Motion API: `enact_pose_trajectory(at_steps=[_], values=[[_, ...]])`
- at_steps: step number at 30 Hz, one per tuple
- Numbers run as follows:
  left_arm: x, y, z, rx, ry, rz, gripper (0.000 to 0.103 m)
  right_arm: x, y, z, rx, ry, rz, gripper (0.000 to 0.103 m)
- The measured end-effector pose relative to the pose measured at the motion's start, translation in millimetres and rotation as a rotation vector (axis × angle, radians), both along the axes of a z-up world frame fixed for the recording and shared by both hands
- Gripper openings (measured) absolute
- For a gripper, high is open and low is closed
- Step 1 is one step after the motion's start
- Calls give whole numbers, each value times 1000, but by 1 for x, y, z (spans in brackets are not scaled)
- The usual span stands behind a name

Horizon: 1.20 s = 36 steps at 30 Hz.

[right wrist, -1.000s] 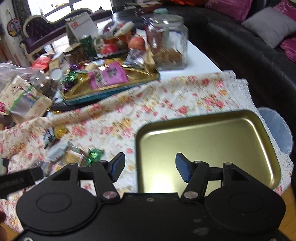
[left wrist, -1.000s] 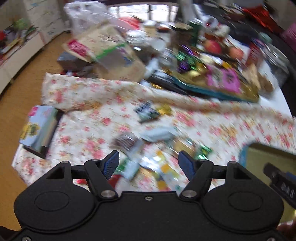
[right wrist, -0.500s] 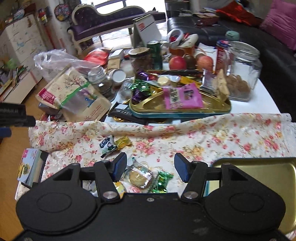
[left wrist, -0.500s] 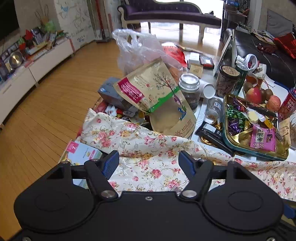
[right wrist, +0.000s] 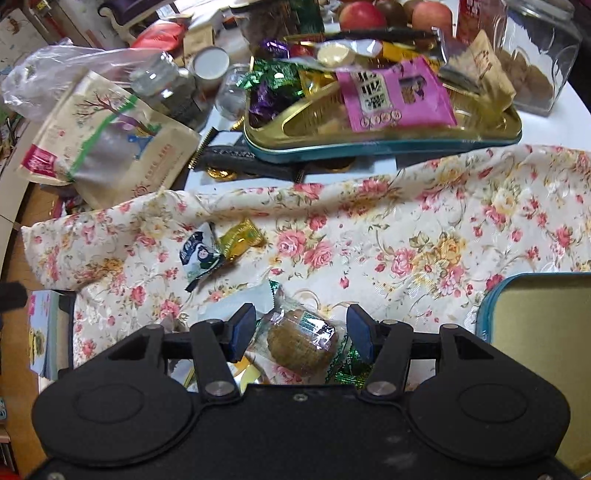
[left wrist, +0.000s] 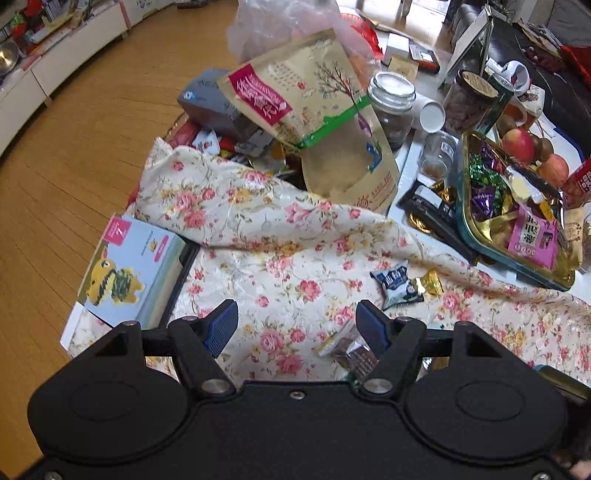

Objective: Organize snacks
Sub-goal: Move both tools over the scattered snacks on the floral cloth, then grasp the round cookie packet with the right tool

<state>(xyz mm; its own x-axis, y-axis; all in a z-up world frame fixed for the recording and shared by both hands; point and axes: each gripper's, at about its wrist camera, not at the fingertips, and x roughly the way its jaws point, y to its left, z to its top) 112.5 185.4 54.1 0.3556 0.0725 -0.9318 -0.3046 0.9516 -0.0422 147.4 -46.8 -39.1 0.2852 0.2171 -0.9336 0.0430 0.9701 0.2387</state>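
Right wrist view only: right gripper (right wrist: 300, 328) fingers closing around clear-wrapped round cookie (right wrist: 301, 345) on floral cloth (right wrist: 424, 229), pads not yet touching; empty gold tin tray (right wrist: 484, 314) beside. Left wrist view only: left gripper (left wrist: 297, 325) fingers wide apart, empty; glossy kraft pouch (left wrist: 314, 122).

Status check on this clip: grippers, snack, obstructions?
Right gripper closing around wrapped cookie, pads not yet on it. Left gripper open, empty, over floral cloth. Green candy crowds the cookie; empty tin to its right.

2 gold trays (right wrist: 384, 142), 2 apples (right wrist: 360, 14), 1 floral cloth (right wrist: 406, 221).
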Motion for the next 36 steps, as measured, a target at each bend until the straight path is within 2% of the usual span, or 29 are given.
enact_pose_trajectory(at_steps=[3,9,13,17,22,28,32,36], values=[[-2,2,-3,-39,20,-11,73,3,6,-14,-31,32,-5,58],[-4,-2,-2,-54,26,-46,73,3,21,-33,-59,83,29,59],[-4,0,-2,-61,27,-46,73,2,38,-38,-87,62,65,61],[-4,1,-5,-66,38,-47,73,-1,51,-38,-68,45,95,61],[-5,0,-8,-76,49,-54,73,5,53,-39,-82,30,51,59],[-5,-2,-7,-86,46,-59,73,17,21,-32,-10,36,-100,59],[-6,-4,-7,-86,49,-65,73,16,19,-43,-28,79,-95,59],[-6,-5,-8,-84,50,-67,73,13,29,-46,-16,65,-78,60]])
